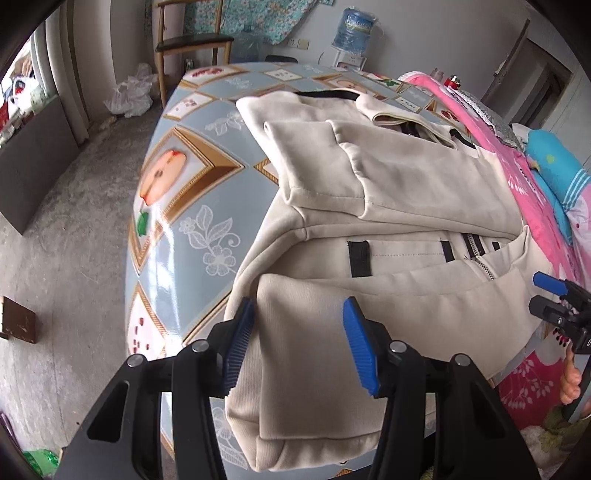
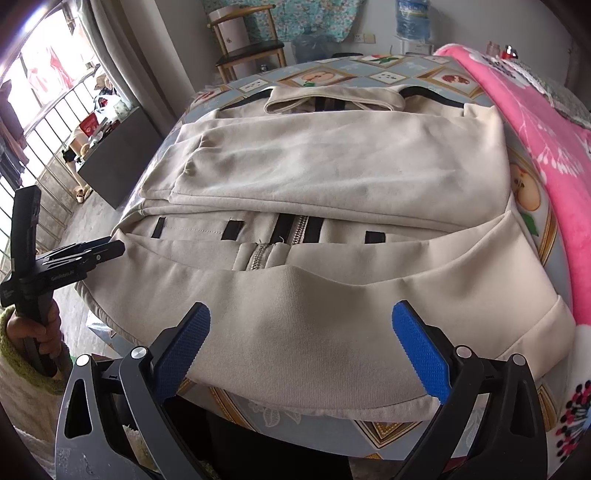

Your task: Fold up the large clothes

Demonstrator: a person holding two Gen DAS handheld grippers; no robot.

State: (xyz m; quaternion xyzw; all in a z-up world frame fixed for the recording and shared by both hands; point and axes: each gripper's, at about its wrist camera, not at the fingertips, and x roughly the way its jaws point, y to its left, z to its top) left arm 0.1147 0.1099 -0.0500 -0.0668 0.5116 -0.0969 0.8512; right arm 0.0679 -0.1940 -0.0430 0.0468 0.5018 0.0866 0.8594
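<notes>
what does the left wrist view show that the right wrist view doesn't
Only the left wrist view: a white plastic bag on the floor and a blue pillow past the pink blanket.
Only the right wrist view: a barred window and a hand holding the left gripper's handle.
Both: the beige jacket, patterned tablecloth, wooden chair and water bottle.

— See the left gripper [image 1: 299, 347]? Angled steeply down, blue pads [image 1: 360, 347] set roughly half apart, cloth bulging between them.

— And the right gripper [image 2: 299, 347] tilts down too, jaws spread wide. A green-cuffed hand [image 2: 35, 326] grips the left handle.
</notes>
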